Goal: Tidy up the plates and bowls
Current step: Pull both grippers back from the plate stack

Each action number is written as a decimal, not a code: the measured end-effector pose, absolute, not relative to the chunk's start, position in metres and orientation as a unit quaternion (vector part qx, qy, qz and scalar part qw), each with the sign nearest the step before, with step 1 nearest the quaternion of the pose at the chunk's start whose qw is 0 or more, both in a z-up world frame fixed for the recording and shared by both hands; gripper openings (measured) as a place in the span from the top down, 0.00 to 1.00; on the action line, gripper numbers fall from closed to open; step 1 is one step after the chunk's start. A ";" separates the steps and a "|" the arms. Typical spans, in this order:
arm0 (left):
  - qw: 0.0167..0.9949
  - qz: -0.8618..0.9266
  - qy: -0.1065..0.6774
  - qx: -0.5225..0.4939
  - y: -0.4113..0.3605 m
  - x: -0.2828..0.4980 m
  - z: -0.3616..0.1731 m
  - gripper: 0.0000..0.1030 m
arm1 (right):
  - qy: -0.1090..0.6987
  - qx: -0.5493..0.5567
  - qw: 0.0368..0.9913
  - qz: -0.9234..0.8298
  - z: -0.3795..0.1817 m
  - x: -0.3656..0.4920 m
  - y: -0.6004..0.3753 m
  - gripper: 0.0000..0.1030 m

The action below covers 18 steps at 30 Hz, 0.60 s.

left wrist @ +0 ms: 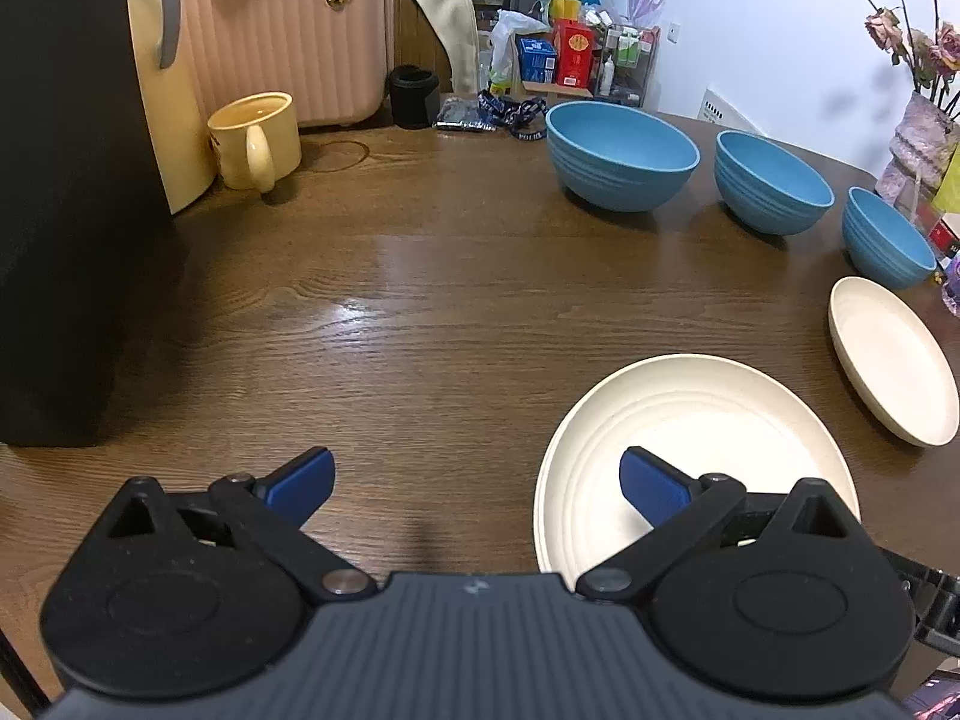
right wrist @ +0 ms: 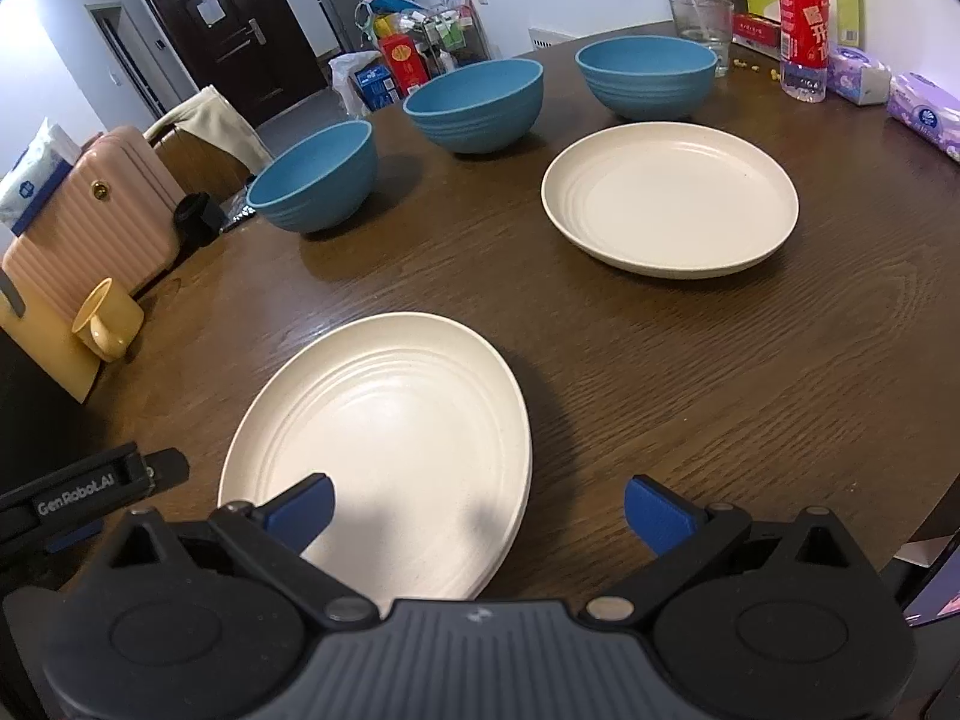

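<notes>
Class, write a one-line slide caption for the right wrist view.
Open right tool above the near cream plate; second plate and three blue bowls wait on the table.

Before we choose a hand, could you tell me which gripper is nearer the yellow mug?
Left. The left gripper faces the yellow mug across bare table; the right gripper sits farther away, beyond the near plate.

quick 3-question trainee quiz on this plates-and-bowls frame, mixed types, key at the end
1. How many blue bowls stand on the table?
2. True or false: the near plate is stacked on the far plate.
3. Is either gripper holding anything? A) left only B) right only C) neither

Key:
1. Three: large bowl, middle bowl, small bowl.
2. False; they lie apart on the table.
3. C; the left gripper and right gripper have fingers wide apart and empty.
</notes>
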<state>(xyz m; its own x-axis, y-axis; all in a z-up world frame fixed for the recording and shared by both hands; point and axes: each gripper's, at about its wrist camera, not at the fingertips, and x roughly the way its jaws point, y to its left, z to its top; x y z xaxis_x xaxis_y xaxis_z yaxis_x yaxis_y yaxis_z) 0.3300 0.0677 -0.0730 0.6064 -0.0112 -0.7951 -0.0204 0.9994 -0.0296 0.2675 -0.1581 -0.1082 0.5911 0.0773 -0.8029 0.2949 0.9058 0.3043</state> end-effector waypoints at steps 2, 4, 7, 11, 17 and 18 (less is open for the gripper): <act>0.898 0.002 0.440 -0.018 0.067 0.326 -0.068 0.00 | 0.444 0.208 0.869 -0.062 -0.104 0.264 -0.159 0.00; 0.899 0.000 0.437 -0.018 0.067 0.321 -0.063 0.00 | 0.439 0.212 0.871 -0.057 -0.101 0.260 -0.161 0.00; 0.901 -0.002 0.433 -0.020 0.066 0.313 -0.056 0.00 | 0.433 0.215 0.874 -0.055 -0.094 0.253 -0.162 0.00; 0.903 -0.003 0.430 -0.025 0.066 0.303 -0.048 0.00 | 0.426 0.215 0.877 -0.054 -0.087 0.246 -0.163 0.00; 0.906 -0.004 0.423 -0.035 0.065 0.289 -0.034 0.00 | 0.416 0.215 0.882 -0.051 -0.076 0.233 -0.165 0.00; 0.906 -0.004 0.422 -0.035 0.065 0.287 -0.032 0.00 | 0.415 0.215 0.883 -0.050 -0.074 0.231 -0.165 0.00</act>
